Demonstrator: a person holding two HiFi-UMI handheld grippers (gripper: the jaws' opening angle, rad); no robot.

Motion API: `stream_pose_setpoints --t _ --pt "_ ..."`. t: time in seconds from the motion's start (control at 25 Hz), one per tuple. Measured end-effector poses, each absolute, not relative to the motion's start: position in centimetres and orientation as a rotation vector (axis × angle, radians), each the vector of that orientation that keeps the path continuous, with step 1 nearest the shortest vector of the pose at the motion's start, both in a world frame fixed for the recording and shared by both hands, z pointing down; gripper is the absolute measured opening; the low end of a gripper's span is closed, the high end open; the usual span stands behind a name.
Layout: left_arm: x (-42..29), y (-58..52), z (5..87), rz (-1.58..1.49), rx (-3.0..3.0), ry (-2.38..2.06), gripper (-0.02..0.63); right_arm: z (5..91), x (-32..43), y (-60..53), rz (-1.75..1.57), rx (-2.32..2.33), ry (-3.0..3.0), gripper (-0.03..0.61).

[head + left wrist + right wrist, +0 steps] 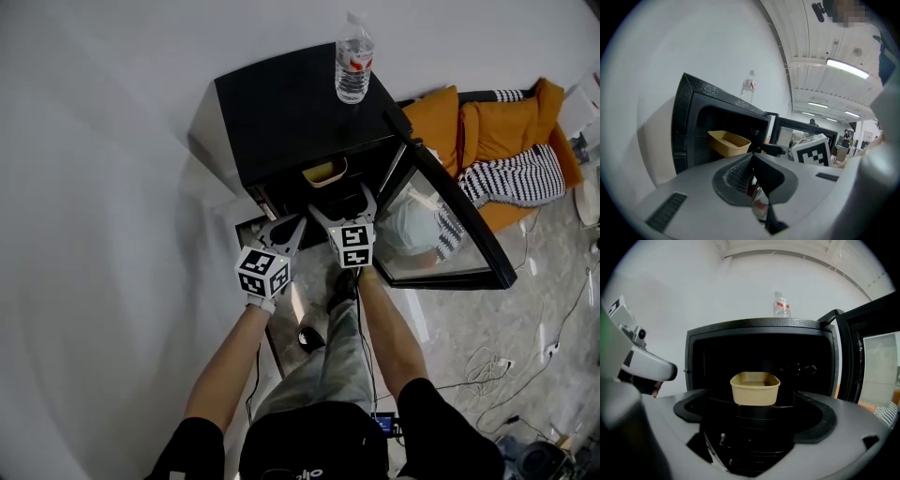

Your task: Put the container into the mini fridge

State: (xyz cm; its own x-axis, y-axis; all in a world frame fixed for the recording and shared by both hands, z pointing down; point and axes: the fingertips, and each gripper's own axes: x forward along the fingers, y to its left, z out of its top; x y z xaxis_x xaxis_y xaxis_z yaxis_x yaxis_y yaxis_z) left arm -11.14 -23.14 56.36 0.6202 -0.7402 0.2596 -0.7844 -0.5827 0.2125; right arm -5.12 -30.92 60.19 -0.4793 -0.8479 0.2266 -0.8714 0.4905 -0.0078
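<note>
Container (pixel 755 388) sits on shelf inside mini fridge (pixel 281 112), 12 o'clock of right gripper (pixel 754 420), jaws spread, clear of it. Left gripper (pixel 752 166) jaws pressed together. Placing looks done; door (pixel 450 234) open

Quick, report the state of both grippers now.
Left gripper: jaws shut, nothing seen between them.
Right gripper: jaws open and empty; the container sits inside the fridge ahead of them.
</note>
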Motion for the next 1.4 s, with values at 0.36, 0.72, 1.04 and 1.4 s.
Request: stream_pose_setpoints --t 0.36,0.72,1.04,1.4 --pt "-9.9 -17.4 53.6 0.14 2.545 -1.232 0.006 57.0 -2.9 -23.8 0.204 1.423 -2.545 0.561" --pt "-9.0 -11.9 48.8 0.075 2.584 -1.235 0.006 51.3 -1.1 -15.8 0.198 1.373 -2.586 0.479" --pt "-7.4 -8.2 45.8 0.04 2.633 -1.208 0.008 47.6 0.5 -9.8 0.236 1.321 -2.634 0.199" --pt "-7.8 -6.8 43.7 0.022 2.656 -1.224 0.008 45.1 1.0 -7.2 0.254 1.324 -2.65 0.008"
